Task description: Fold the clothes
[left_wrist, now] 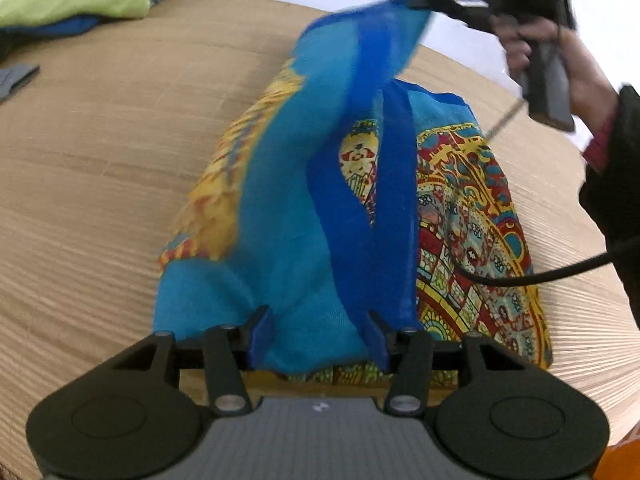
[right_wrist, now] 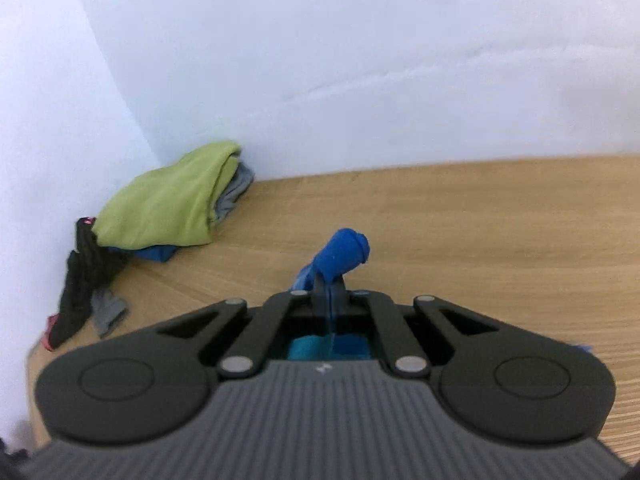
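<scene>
A blue garment (left_wrist: 288,208) with a yellow, red and teal print lies on the wooden table (left_wrist: 100,140). One dark blue hemmed edge is lifted and stretched up to the far right. My right gripper (left_wrist: 426,0), held by a hand (left_wrist: 576,68), is shut on that edge. In the right wrist view the pinched blue hem (right_wrist: 344,254) sticks out past the closed right gripper (right_wrist: 330,284). My left gripper (left_wrist: 318,332) sits at the garment's near end. Its blue-padded fingers (left_wrist: 260,332) stand wide apart, with the raised cloth passing between them.
A folded pile topped by a lime green garment (right_wrist: 168,200) sits in the far left corner by the white wall (right_wrist: 360,60). Black and grey clothes (right_wrist: 86,280) lie beside it. A black cable (left_wrist: 540,276) crosses the garment's right side.
</scene>
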A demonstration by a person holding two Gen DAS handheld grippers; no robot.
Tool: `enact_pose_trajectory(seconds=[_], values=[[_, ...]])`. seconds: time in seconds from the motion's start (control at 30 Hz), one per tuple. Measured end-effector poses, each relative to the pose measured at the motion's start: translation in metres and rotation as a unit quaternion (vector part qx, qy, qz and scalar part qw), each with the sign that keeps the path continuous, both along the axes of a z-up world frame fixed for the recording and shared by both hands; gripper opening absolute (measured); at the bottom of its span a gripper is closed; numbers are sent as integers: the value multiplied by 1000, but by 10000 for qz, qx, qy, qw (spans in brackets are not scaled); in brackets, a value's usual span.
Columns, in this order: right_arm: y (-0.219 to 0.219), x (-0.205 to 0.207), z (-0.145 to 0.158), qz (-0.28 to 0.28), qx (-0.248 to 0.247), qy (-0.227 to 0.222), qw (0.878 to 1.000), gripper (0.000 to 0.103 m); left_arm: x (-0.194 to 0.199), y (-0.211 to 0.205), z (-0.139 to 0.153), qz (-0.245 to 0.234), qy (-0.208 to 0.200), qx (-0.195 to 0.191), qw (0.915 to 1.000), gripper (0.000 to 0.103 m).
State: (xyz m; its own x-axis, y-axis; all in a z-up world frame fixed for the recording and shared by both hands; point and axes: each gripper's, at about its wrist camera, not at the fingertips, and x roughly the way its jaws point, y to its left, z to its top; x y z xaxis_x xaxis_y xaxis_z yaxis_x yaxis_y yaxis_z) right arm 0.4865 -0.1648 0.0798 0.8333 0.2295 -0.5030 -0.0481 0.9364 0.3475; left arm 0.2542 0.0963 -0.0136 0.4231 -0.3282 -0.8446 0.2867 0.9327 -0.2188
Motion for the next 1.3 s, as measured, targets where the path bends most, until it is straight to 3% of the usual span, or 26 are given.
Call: enact_pose_trajectory(seconds=[0.1,0.2,0.23,0.33,0.43,0.6,0.8,0.97,1.1,1.2,1.23,1.27,1.3], values=[[-9,13,-23,-118,-353,547,9978,6,-3,2,0,-27,36,-20,10000,55],[-22,36,-64,-352,-2,1540,9874,8,-5,5,1,-36,68,-40,10000,56],[-27,35,-70,-523,201,1667,9844,8,-6,5,2,-19,76,-49,10000,56],[-32,2,-65,-568,856,1342,9856,11,-11,10,5,67,103,-154,9998,56],[-12,-31,-66,297,1325,1501,9793,12,-14,13,10,118,29,-200,9997,56],[59,-80,-82,2183,1119,1998,9486,12,-14,20,25,89,-214,-234,9995,59],[112,-119,-100,2826,333,1964,9383,12,-9,36,28,-123,-269,-308,9991,62],[125,-126,-94,2666,423,1710,9476,10,-5,50,31,-299,-316,-370,9984,62],[127,-154,-79,2769,214,1303,9518,10,-2,54,30,-528,-288,-360,9975,62],[124,-168,-70,2398,-19,1078,9648,13,0,55,28,-708,-272,-338,9965,62],[123,-168,-69,2238,-77,1056,9689,24,0,55,28,-771,-276,-319,9961,62],[126,-165,-70,2066,-178,1035,9728,42,0,54,27,-833,-280,-300,9957,63],[128,-162,-71,1932,-287,1003,9756,49,0,53,25,-875,-270,-280,9954,65]])
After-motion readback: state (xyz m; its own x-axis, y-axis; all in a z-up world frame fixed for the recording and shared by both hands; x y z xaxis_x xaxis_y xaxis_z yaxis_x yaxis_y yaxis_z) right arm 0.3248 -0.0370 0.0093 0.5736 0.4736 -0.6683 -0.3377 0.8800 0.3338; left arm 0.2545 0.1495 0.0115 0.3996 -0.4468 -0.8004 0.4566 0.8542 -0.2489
